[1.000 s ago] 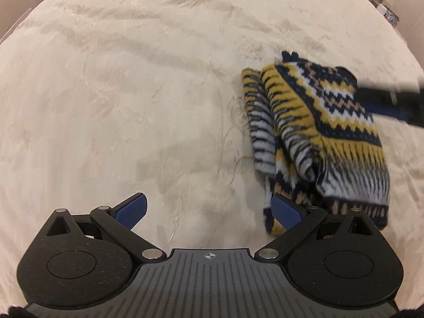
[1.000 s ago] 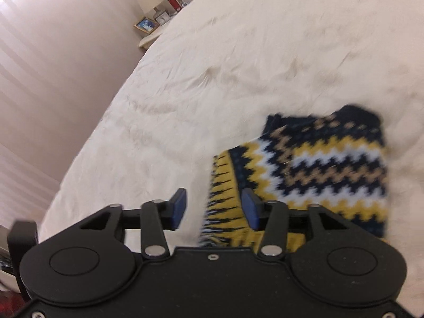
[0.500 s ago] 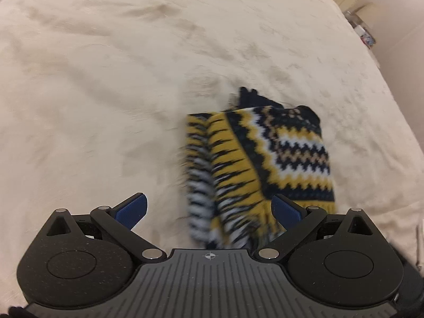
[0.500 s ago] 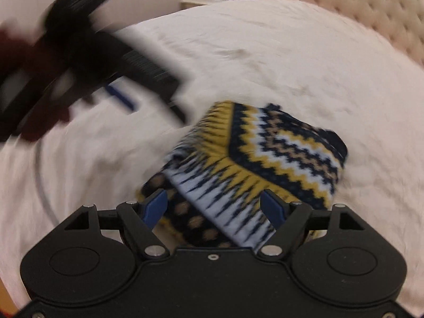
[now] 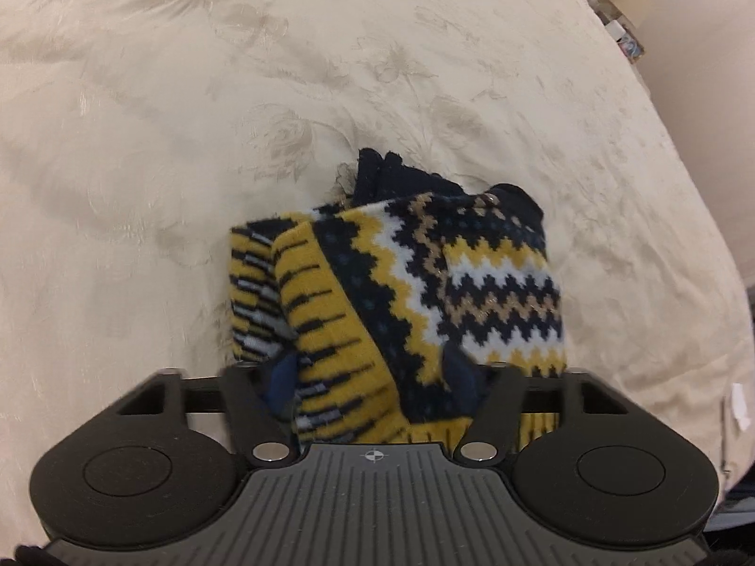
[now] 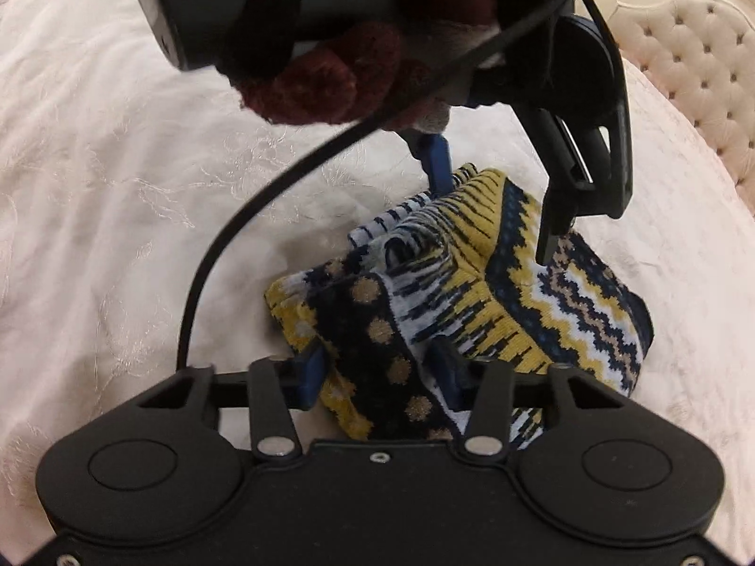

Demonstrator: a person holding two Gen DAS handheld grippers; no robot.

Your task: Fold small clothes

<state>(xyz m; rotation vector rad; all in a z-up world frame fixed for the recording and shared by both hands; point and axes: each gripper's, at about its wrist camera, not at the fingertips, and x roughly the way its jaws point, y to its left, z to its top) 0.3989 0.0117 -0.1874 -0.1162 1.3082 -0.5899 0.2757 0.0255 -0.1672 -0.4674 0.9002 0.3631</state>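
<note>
A small knitted sweater in navy, yellow and white zigzags lies folded in a bundle on the cream bedspread. My left gripper has its blue pads pressed into the near edge of the bundle, shut on the sweater. My right gripper grips the dotted navy and yellow edge of the same sweater from another side. The left gripper also shows in the right wrist view, above the far edge of the bundle, with the person's dark red sleeve over it.
The bedspread stretches wide on all sides of the sweater. A tufted cream headboard stands at the right in the right wrist view. A bedside stand with small items lies beyond the bed's far right edge. A black cable hangs from the left gripper.
Both grippers have moved in on the folded sweater and closed their pads on its edges. One second ago both were open beside it.
</note>
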